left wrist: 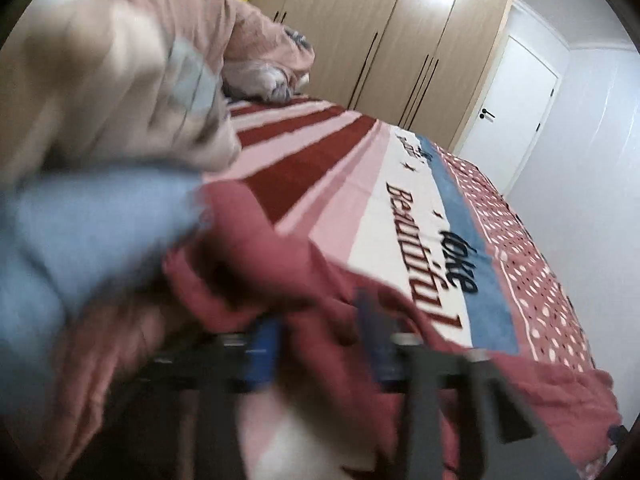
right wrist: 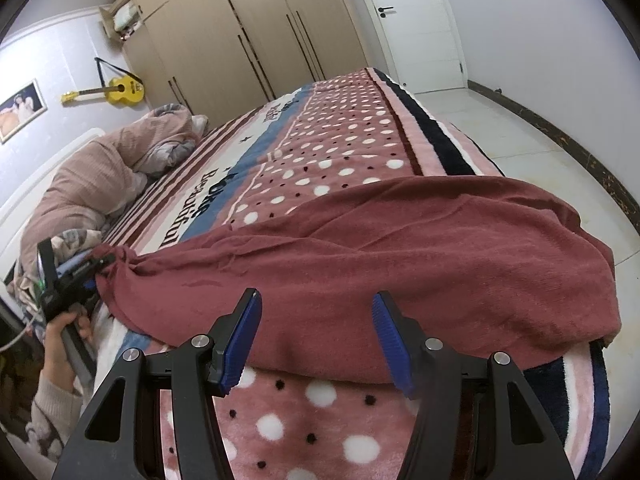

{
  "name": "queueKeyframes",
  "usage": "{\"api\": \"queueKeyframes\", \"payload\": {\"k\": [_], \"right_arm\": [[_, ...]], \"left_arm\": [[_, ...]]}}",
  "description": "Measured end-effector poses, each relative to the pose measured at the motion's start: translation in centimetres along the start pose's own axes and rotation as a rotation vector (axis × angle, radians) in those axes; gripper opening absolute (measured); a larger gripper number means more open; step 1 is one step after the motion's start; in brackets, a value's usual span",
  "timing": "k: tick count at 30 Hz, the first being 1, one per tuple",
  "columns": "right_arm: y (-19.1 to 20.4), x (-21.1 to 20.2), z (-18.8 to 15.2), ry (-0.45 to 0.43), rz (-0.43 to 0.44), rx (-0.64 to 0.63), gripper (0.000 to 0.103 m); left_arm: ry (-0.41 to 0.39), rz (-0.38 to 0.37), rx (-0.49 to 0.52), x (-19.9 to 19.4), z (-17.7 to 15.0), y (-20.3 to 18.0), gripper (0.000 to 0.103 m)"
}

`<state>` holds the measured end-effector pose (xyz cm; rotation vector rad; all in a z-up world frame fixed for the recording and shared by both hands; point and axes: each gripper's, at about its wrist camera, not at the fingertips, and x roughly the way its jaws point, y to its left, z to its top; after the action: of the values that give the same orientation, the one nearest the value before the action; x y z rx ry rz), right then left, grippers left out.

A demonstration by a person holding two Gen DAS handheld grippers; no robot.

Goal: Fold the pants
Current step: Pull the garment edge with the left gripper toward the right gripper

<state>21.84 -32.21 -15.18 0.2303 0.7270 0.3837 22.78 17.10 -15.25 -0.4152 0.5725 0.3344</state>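
Note:
Dark red pants (right wrist: 400, 248) lie stretched across the patterned blanket (right wrist: 340, 140) on the bed. My left gripper (right wrist: 96, 266) is at their far left end, shut on the bunched cloth, with a person's hand (right wrist: 60, 328) holding it. In the blurred left wrist view, red fabric (left wrist: 280, 264) fills the space between the left gripper's (left wrist: 320, 328) blue pads. My right gripper (right wrist: 316, 298) stands open over the near edge of the pants, and its blue pads (right wrist: 240, 340) are apart and free of the cloth.
A rumpled pink duvet (right wrist: 80, 184) is heaped at the head of the bed, close to the left gripper. A blurred pale blue cloth (left wrist: 80, 232) lies beside the left gripper. Wardrobes (right wrist: 248, 32) stand beyond the bed, and tiled floor (right wrist: 540, 128) lies to its right.

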Motion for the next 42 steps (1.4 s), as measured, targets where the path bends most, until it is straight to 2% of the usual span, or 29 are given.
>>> {"api": "queueKeyframes", "payload": {"k": [4, 10, 17, 20, 26, 31, 37, 42], "right_arm": [[0.2, -0.7, 0.0, -0.005, 0.006, -0.008, 0.053], [0.6, -2.0, -0.3, -0.018, 0.027, -0.014, 0.053], [2.0, -2.9, -0.5, -0.012, 0.047, -0.049, 0.053], [2.9, -2.2, -0.9, 0.023, 0.068, -0.058, 0.053], [5.4, -0.5, -2.1, 0.08, 0.125, -0.081, 0.053], [7.1, -0.2, -2.4, 0.089, 0.147, -0.108, 0.053], [7.6, -0.1, -2.4, 0.086, 0.147, -0.107, 0.053], [7.1, 0.3, -2.7, 0.096, 0.15, -0.094, 0.053]], "left_arm": [[-0.043, -0.011, 0.083, -1.4, 1.6, -1.0, 0.007], [-0.128, -0.013, 0.126, -5.4, 3.7, -1.5, 0.005], [-0.231, -0.026, 0.058, -10.8, 5.5, 1.0, 0.005], [-0.269, -0.027, 0.029, -13.0, 6.2, 2.5, 0.005], [-0.319, 0.013, -0.002, -15.6, 7.1, 4.9, 0.005], [-0.299, 0.02, -0.01, -15.8, 7.5, 6.4, 0.005], [-0.178, 0.0, 0.009, -13.7, 6.0, 6.5, 0.005], [-0.123, -0.014, 0.051, -13.0, 5.2, 5.8, 0.006]]}}
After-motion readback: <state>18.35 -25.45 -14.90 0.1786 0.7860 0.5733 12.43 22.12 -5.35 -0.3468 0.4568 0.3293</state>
